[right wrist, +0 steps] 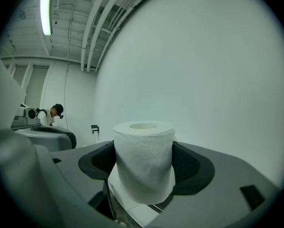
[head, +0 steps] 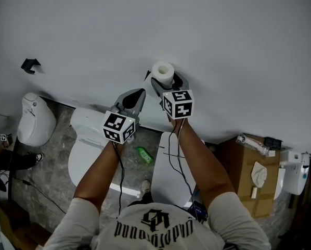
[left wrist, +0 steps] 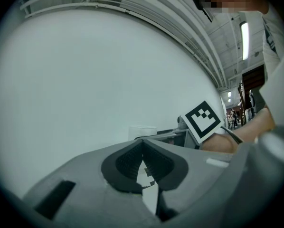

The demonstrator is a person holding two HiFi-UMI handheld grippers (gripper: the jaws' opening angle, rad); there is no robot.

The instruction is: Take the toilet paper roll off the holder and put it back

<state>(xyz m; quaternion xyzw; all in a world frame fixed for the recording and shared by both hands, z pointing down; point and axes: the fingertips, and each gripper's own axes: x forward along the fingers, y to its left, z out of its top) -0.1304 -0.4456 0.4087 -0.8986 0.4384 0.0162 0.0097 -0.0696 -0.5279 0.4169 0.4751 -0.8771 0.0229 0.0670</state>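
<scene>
The white toilet paper roll [head: 163, 72] stands upright close to the white wall. My right gripper [head: 167, 85] is shut on it. In the right gripper view both dark pads [right wrist: 188, 164] press the sides of the roll [right wrist: 144, 161], and a loose sheet hangs below it. A dark part beside the roll may be the holder [head: 147, 76]; the roll and the jaws hide most of it. My left gripper [head: 139, 94] hangs just left of the roll, shut and holding nothing. In the left gripper view [left wrist: 142, 151] the roll's top [left wrist: 142, 131] shows past the jaw tips.
A white toilet [head: 85, 139] stands below left, with another white fixture [head: 36, 120] farther left. A small black bracket [head: 29, 64] is on the wall. A green object [head: 143, 154] lies on the floor. Cardboard boxes [head: 246, 173] stand at right.
</scene>
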